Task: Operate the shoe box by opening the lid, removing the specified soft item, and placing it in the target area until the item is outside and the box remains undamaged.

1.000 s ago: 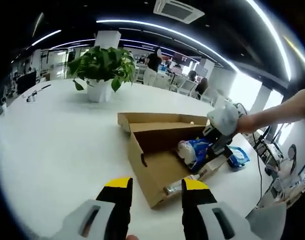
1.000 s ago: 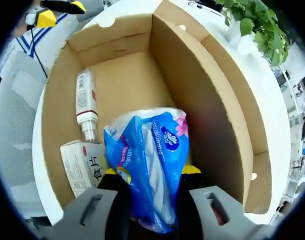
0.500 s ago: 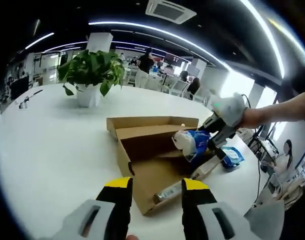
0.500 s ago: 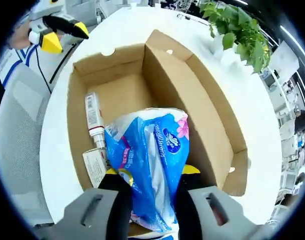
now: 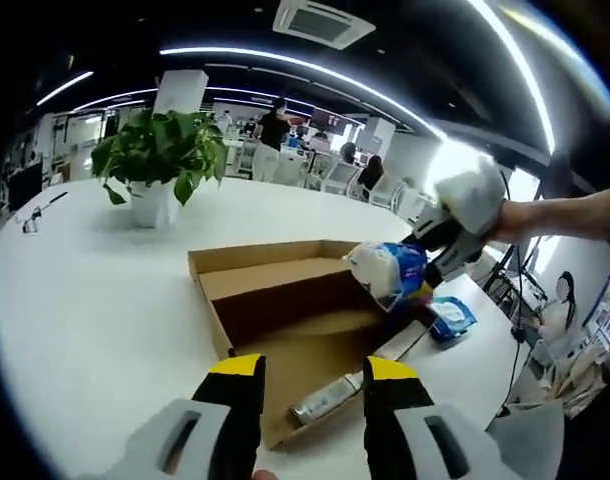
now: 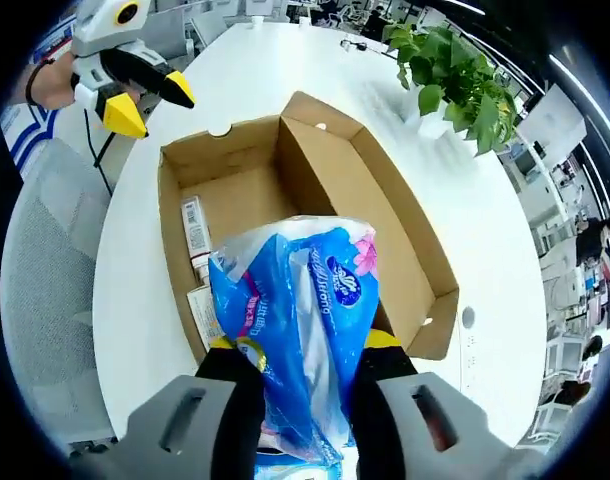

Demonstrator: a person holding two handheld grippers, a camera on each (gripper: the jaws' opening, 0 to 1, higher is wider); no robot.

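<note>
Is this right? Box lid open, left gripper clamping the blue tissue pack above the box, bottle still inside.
Wrong gripper. The right gripper clamps the blue tissue pack above the shoe box, as the right gripper view shows; the left gripper is open. Lid open and bottle inside are right.

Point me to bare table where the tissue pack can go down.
Open white table lies between the shoe box and the left gripper. More lies between the box and the potted plant. It is crowded by the box's right end, where a blue packet lies. The right gripper holds the tissue pack.
</note>
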